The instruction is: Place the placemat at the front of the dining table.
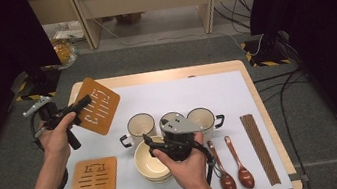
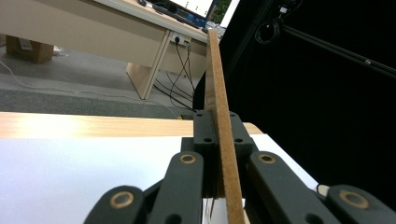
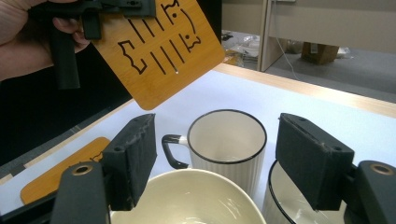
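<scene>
L gripper [image 1: 83,103]: left-centre of high view, jaws clamped on edge of raised trivet; in L gripper view the jaws pinch the board edge-on at frame centre.
Raised trivet [image 1: 99,105]: wooden board w/ cut-out slots, lifted and tilted above table's upper-left corner; upper left of R gripper view [image 3: 161,51], face toward camera.
L hand [image 1: 55,136]: wraps gripper handle, left of the white mat.
R gripper [image 1: 177,128]: centre of high view, above the bowl and cups; jaws apart, nothing between the pads, seen in R gripper view either side of frame bottom.
R hand [image 1: 187,167]: lower centre, behind the gripper.
Bowl [image 1: 150,162]: cream, lower centre of mat, just below R gripper.
Cup w/ black handle [image 1: 140,127]: upright, centre, behind the bowl; mid-frame in R gripper view [image 3: 227,140].
Second trivet [image 1: 93,181]: flat on table, lower left.
Spoons [image 1: 233,165]: two, lower right, side by side.
Chopsticks [image 1: 260,147]: right of spoons, near mat edge.
Mat [image 1: 181,92]: white, covers most of tabletop.
</scene>
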`<state>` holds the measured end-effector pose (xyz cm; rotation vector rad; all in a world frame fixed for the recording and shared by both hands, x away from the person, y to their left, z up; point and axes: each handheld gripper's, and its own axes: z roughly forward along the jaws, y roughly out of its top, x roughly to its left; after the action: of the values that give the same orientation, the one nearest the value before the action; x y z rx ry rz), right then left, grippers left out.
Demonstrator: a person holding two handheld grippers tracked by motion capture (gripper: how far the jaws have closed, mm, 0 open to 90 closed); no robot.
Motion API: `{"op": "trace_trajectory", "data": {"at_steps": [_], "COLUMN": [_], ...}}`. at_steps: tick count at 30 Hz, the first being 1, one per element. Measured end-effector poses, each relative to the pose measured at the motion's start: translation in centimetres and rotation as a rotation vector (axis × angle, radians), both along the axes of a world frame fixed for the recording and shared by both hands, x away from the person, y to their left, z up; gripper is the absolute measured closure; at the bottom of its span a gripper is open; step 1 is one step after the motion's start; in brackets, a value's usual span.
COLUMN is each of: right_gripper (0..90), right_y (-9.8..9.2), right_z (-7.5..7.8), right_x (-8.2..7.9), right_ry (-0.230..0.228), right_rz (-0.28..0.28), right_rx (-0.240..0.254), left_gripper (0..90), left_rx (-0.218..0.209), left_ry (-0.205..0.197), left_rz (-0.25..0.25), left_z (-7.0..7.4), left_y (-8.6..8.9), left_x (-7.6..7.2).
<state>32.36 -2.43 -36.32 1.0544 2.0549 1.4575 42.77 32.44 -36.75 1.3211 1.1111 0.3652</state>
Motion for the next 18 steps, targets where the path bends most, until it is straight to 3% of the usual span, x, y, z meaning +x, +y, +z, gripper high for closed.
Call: {"op": "trace_trajectory", "data": {"at_steps": [18], "right_gripper": [29.2], "right_y": [-1.5], "right_z": [0.0], "right_x": [0.0], "right_ry": [-0.002], "right_rz": [-0.026], "right_rx": [-0.004], "left_gripper": [86.1], "left_rx": [0.011], "left_ry": [-0.006], "left_rz": [-0.006], "left_z": [0.3], "left_y": [-1.1], "left_x": [1.3]}}
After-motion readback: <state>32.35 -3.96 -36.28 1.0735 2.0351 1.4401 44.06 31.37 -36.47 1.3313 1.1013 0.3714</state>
